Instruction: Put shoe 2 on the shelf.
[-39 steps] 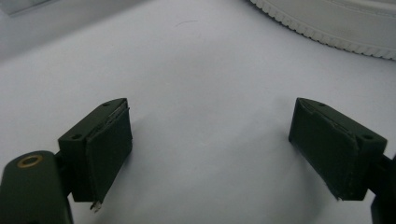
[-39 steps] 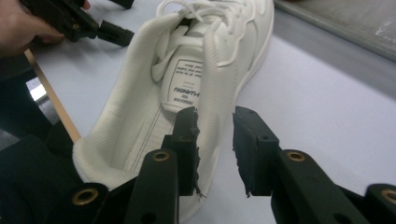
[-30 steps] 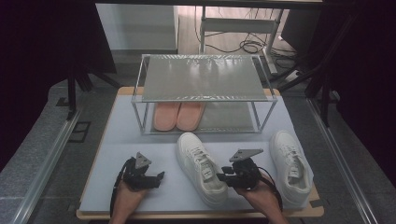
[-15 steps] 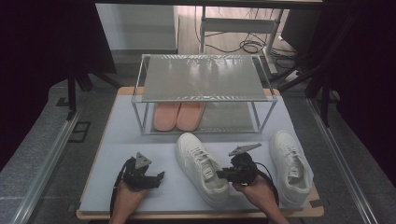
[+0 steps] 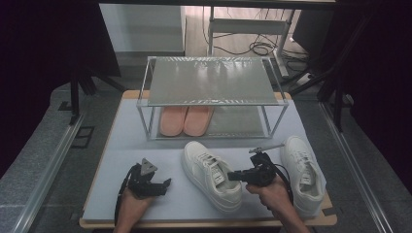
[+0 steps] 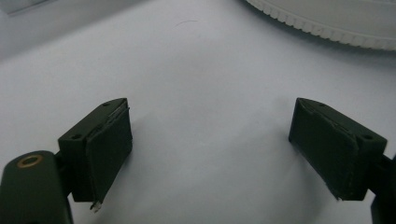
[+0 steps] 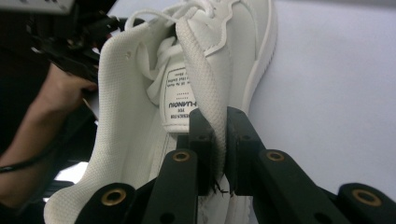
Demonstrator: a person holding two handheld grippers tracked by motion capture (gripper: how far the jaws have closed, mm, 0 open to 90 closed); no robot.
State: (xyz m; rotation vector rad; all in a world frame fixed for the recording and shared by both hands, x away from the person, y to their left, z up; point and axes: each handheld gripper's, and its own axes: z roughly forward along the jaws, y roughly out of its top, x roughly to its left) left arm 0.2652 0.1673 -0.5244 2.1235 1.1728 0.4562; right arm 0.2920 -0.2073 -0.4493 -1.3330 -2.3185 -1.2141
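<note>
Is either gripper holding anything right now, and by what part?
The right gripper pinches the near sneaker by its collar edge. The left gripper is open, holding nothing.

Shoe rack (image 5: 209,87): at the back of the table (image 5: 145,145).
Pair of slippers (image 5: 185,120): on the rack's lower shelf, left part, side by side.
Left sneaker (image 5: 211,174): in front of the rack, near the table's middle.
Right sneaker (image 5: 303,172): right of the left sneaker, well apart from it.
Right gripper (image 5: 233,175): between the two sneakers, at the left sneaker's collar (image 7: 205,93).
Left gripper (image 5: 163,184): left of the left sneaker, near it.
</note>
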